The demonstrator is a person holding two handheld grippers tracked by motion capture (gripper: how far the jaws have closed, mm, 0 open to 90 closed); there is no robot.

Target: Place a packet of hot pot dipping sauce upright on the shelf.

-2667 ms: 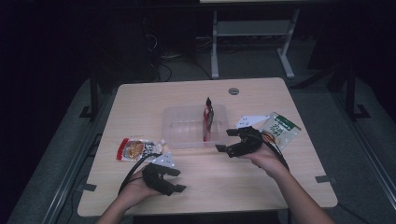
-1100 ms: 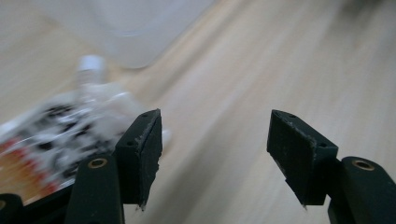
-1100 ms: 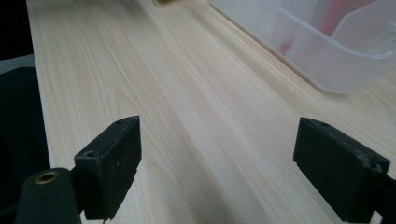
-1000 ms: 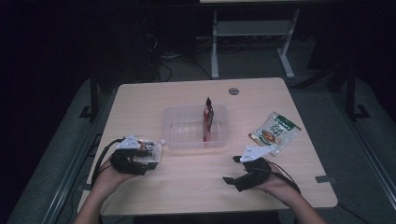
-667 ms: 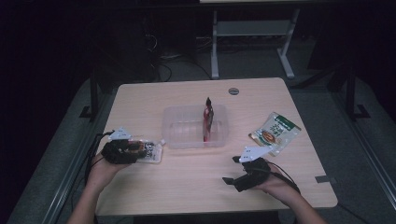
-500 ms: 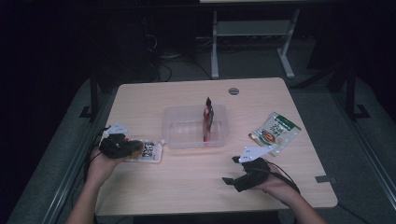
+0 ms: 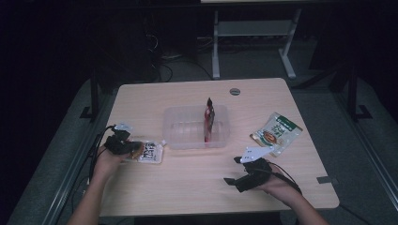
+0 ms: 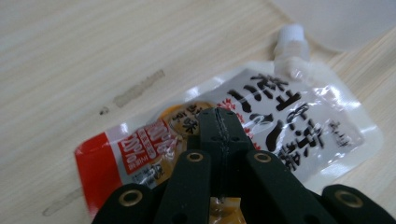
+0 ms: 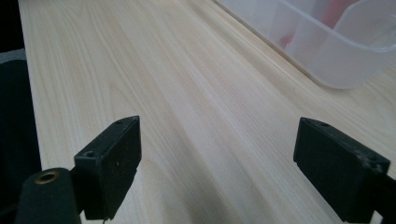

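Note:
A spouted pouch [image 7: 152, 152] with red, orange and white print lies flat near the table's left edge. My left gripper [image 7: 133, 149] has just been closing on it from the left. In the left gripper view the jaws [image 8: 217, 116] meet on the pouch [image 8: 299, 121], whose white cap [image 8: 290, 39] points away. My right gripper [image 7: 233, 170] rests open on bare wood near the front right. Nothing lies between its fingers [image 9: 112, 158] in the right gripper view.
A clear plastic tub [image 7: 174, 136] stands mid-table with a red pouch [image 7: 209, 117] upright inside; its corner [image 9: 327, 56] appears ahead of my right gripper. A green snack bag [image 7: 277, 132] lies at the right. A desk frame stands beyond the table [image 7: 187, 187].
My left hand slid left along the pouch and lowered onto it, and its jaws closed. The right hand stayed put near the front right, still open.

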